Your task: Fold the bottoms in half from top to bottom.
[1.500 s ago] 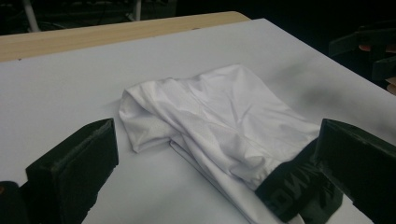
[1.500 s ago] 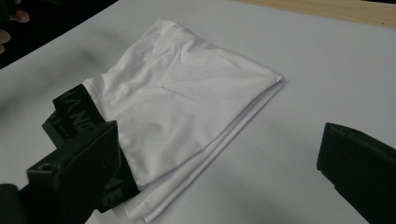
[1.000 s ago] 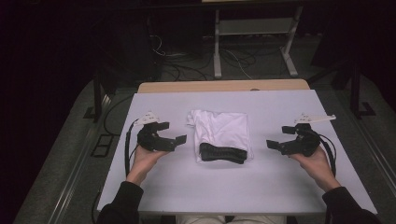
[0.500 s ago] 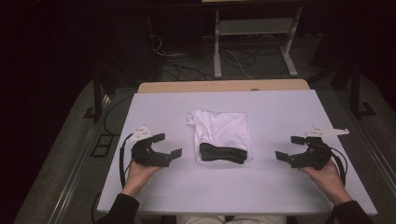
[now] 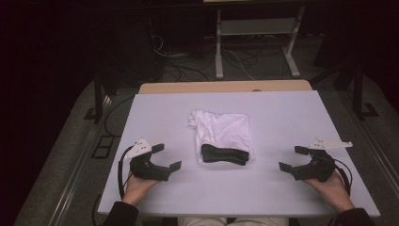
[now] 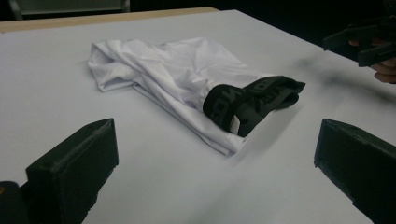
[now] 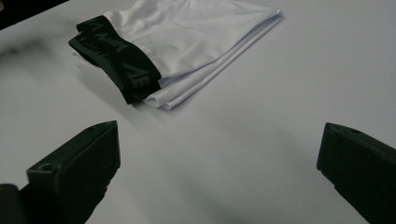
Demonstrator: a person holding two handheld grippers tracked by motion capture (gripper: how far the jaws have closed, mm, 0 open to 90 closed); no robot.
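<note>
Both the left gripper (image 5: 166,157) and right gripper (image 5: 292,158) gape empty, so a shallow pinch could unravel the folded white underwear (image 5: 222,137).

Waistband (image 6: 252,100) lettering on folded white garment (image 6: 173,70) too blurred to read. Right tongs (image 6: 362,39) cut off by left gripper view's right edge, smeared. Garment's far end cropped at top of right gripper view. Forearms cut by high view's bottom edge.
</note>
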